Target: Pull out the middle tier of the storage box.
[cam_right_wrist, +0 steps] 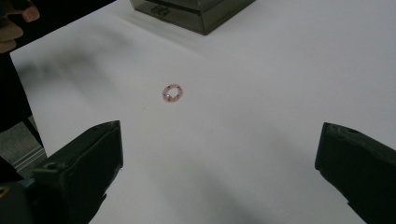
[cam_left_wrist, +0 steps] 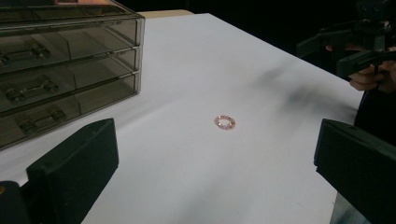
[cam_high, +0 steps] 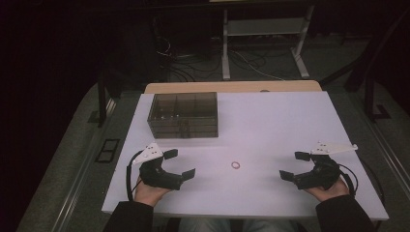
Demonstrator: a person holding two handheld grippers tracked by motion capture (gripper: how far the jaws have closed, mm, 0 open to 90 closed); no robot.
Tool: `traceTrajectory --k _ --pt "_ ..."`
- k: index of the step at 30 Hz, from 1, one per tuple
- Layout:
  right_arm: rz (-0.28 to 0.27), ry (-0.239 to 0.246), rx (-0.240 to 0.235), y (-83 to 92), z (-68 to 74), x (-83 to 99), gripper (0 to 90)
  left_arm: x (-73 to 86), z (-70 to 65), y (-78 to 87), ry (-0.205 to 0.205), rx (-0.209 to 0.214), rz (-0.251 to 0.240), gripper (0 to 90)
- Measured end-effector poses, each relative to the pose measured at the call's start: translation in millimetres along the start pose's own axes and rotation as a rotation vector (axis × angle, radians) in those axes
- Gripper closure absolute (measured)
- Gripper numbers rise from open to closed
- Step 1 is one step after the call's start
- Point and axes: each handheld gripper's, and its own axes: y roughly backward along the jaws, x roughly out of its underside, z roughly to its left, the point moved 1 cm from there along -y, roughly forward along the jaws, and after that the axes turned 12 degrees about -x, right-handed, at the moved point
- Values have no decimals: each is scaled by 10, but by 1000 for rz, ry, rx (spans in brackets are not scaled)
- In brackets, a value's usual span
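— What are your tools doing?

— I am holding my left tool [cam_high: 182, 163] with its jaws standing wide and nothing between them. My right tool [cam_high: 291, 166] is gaping just as wide, also gripping nothing. Both are hovering low over the near part of the white surface [cam_high: 270, 121], facing each other.

— And the thing between them?

— The small pink bead ring [cam_high: 236, 165] is lying flat on the surface, between the two tools and apart from both.

— Anything farther out?

— A smoky clear drawer box [cam_high: 183, 115] is sitting toward the far left.
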Motion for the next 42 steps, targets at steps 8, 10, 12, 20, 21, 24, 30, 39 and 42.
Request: traceTrajectory --k 8,10,12,20,21,24,30,39,42 --pt "9 -1 1 -11 10 2 4 -42 -22 -23 -2 8 25 0" --pt "10 2 0 -12 11 3 4 -68 -20 -25 1 6 30 0" --pt "11 1 -1 -14 11 3 4 -87 -15 -23 7 5 31 0" --pt "13 2 -1 -17 9 5 4 -155 25 -24 26 -1 40 0" --pt "12 3 0 -19 8 5 4 -160 31 -26 27 -1 44 0" --pt "11 3 0 -20 8 6 4 -174 56 -36 37 -4 49 0" --pt "12 0 -1 -22 8 8 4 -195 94 -52 54 -6 60 0" --pt "14 -3 -4 -23 7 8 4 -220 187 -113 89 -10 66 0" --pt "16 -3 -3 -25 7 9 4 -220 213 -129 98 -14 71 0"
